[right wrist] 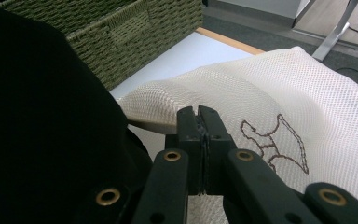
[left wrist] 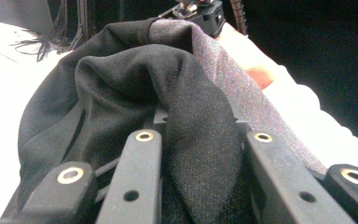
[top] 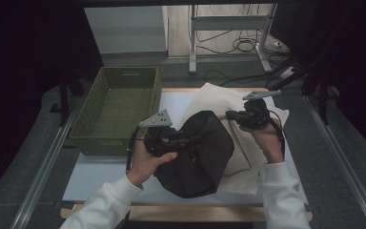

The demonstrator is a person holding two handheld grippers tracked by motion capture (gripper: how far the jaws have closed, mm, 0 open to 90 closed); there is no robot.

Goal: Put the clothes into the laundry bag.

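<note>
White worktop [top: 90, 176], black cloth [top: 200, 157] mid-front over a cream mesh bag [top: 240, 143].
Left tongs [top: 190, 141] grip the black cloth; right tongs [top: 229, 115] are pressed together above the bag; basket [top: 116, 107] at left edge.

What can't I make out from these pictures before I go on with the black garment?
- High view: the fingers of the left gripper are buried in the black garment.
- Left gripper view: black cloth drapes between the fingers, hiding their tips.
- Right gripper view: the right gripper is shut at the white mesh bag; whether it pinches the mesh is unclear.
- High view: the near inside wall of the basket is hidden by its rim.
</note>
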